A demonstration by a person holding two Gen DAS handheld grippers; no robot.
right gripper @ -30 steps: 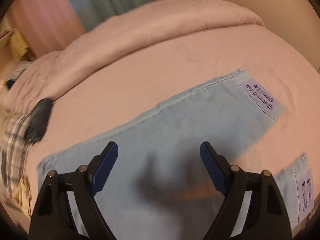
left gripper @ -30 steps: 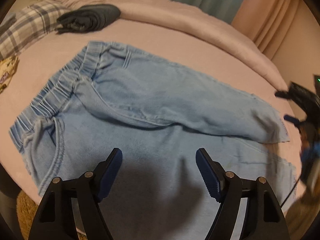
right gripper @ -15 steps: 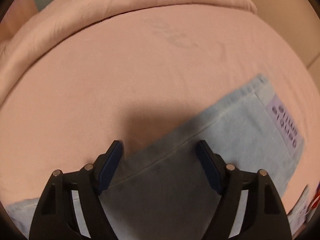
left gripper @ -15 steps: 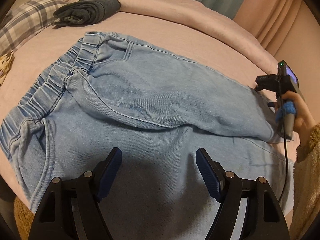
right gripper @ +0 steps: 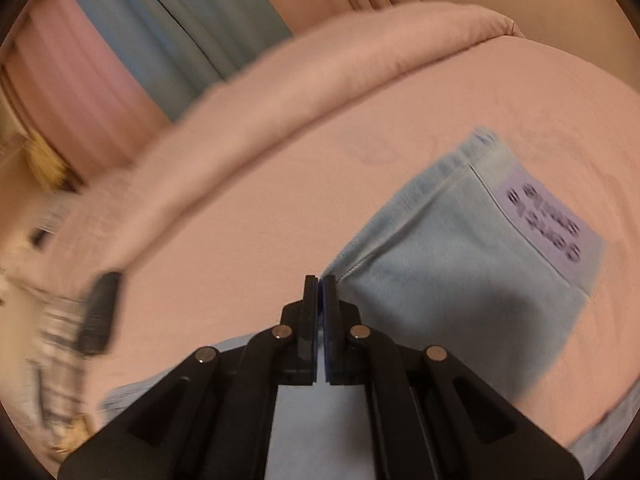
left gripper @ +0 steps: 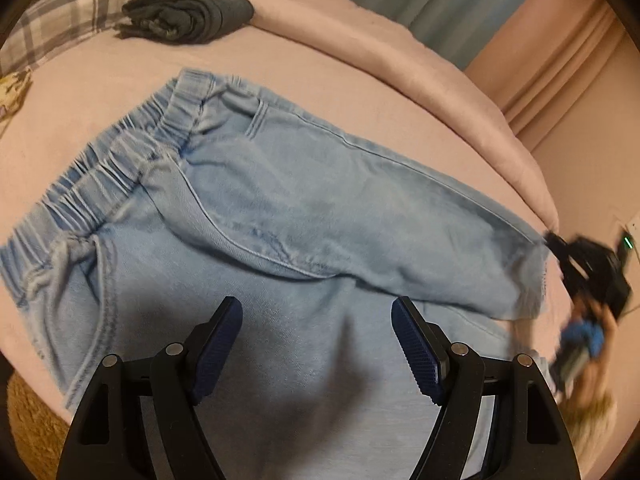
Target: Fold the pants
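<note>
2 tongs, 1 pinch near the hem

The pants (left gripper: 304, 216) are spread on the pink bed (left gripper: 100, 92), waistband toward 10 o'clock, 1 leg lying across the other. The left tongs (left gripper: 318, 344) are held wide apart above the seat, gripping nothing. The right tongs (right gripper: 320, 292) are pressed together on the leg edge near the labelled hem (right gripper: 548, 224). Only a thin edge appears caught; if pulled quickly, the denim could slip free or drag the lower leg askew.
</note>
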